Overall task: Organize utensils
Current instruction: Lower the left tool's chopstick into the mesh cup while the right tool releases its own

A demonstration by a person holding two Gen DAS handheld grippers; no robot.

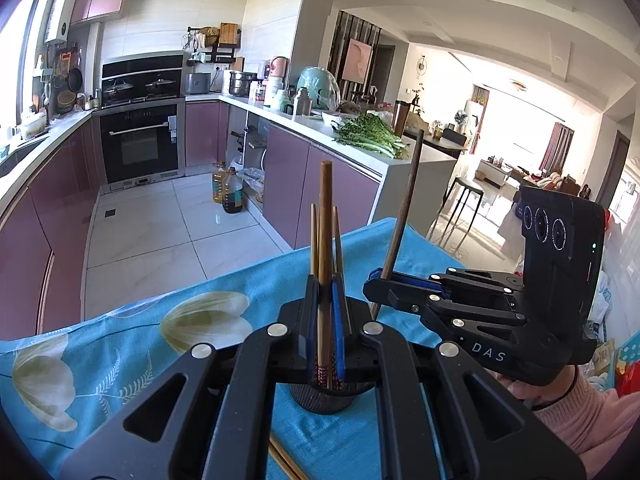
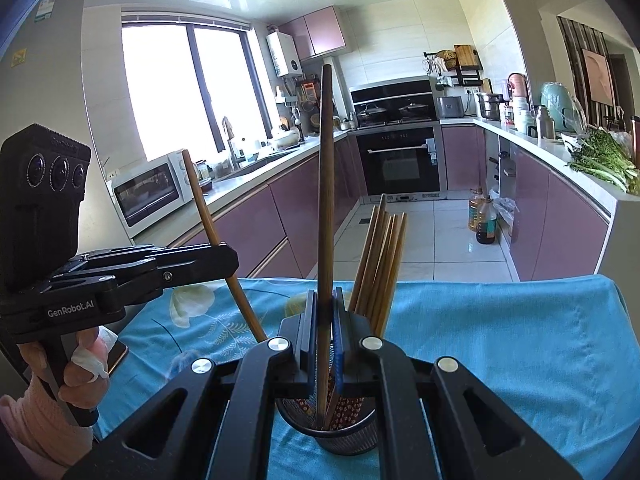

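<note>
A dark mesh utensil holder (image 1: 324, 400) (image 2: 332, 436) stands on the blue flowered tablecloth (image 1: 132, 344) (image 2: 500, 340) with several wooden chopsticks (image 2: 380, 264) leaning in it. My left gripper (image 1: 325, 292) (image 2: 230, 258) is shut on one upright brown chopstick (image 1: 325, 220) (image 2: 202, 204), whose patterned lower end dips into the holder. My right gripper (image 2: 325, 308) (image 1: 378, 280) is shut on a darker chopstick (image 2: 326, 184) (image 1: 404, 208), and its lower end also reaches into the holder. The two grippers meet over the holder from the left and the right.
Two loose chopsticks (image 1: 284, 460) lie on the cloth near the front edge. A flat phone-like object (image 2: 116, 354) lies under the person's left hand. Beyond the table are purple kitchen cabinets (image 1: 320, 192), oil bottles (image 1: 228, 192) on the floor and a stool (image 1: 464, 196).
</note>
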